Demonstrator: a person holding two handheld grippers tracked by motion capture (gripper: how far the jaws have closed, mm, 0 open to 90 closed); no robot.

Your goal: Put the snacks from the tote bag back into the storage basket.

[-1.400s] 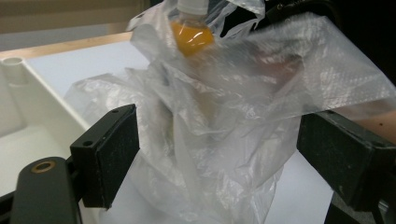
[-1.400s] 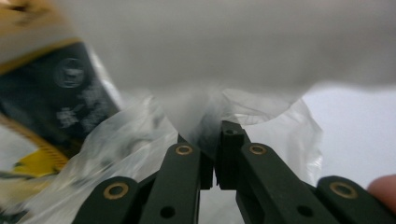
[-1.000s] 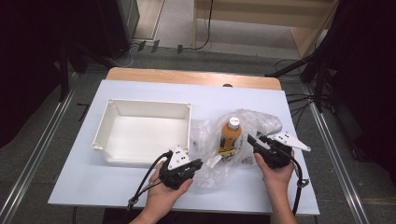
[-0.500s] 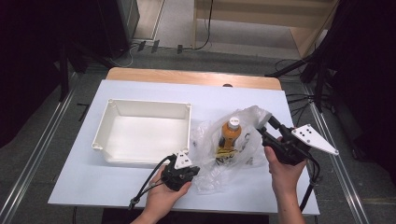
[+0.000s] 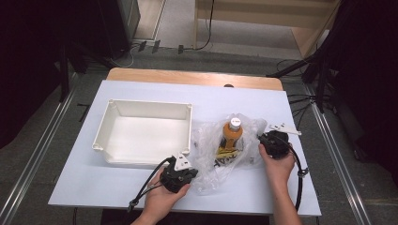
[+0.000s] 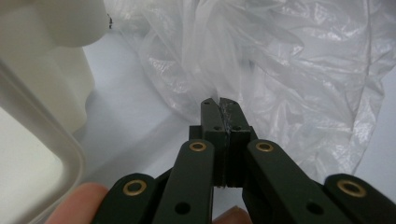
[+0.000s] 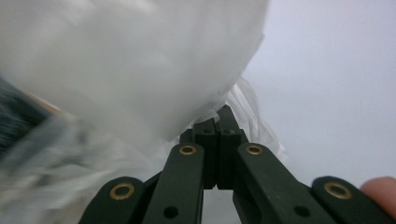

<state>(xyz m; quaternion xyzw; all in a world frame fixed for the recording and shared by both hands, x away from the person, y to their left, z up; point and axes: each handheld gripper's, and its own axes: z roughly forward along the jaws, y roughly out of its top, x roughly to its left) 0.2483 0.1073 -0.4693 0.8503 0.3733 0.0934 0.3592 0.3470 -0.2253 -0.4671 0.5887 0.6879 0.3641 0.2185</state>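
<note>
A crumpled clear plastic bag (image 5: pixel 205 140) lies on the white table, right of the tray. Inside it rests a bottle of orange drink (image 5: pixel 232 134) with a white cap. My left gripper (image 5: pixel 194 174) sits at the bag's near left corner, and in the left gripper view its jaws (image 6: pixel 219 103) are shut on a fold of the film (image 6: pixel 289 65). My right gripper (image 5: pixel 261 146) is at the bag's right edge. Its jaws (image 7: pixel 218 113) have just been closing and now pinch the plastic (image 7: pixel 140 60) at their tips.
A white rectangular tray (image 5: pixel 150 104) stands left of the bag, its near right corner close to my left gripper. The wooden table edge (image 5: pixel 195 77) runs along the back. Cables trail from both grippers toward the front edge.
The right gripper reached up to the bag's right side with open jaws, then shut on the film there. The left gripper has hardly shifted and stays shut on the bag.
</note>
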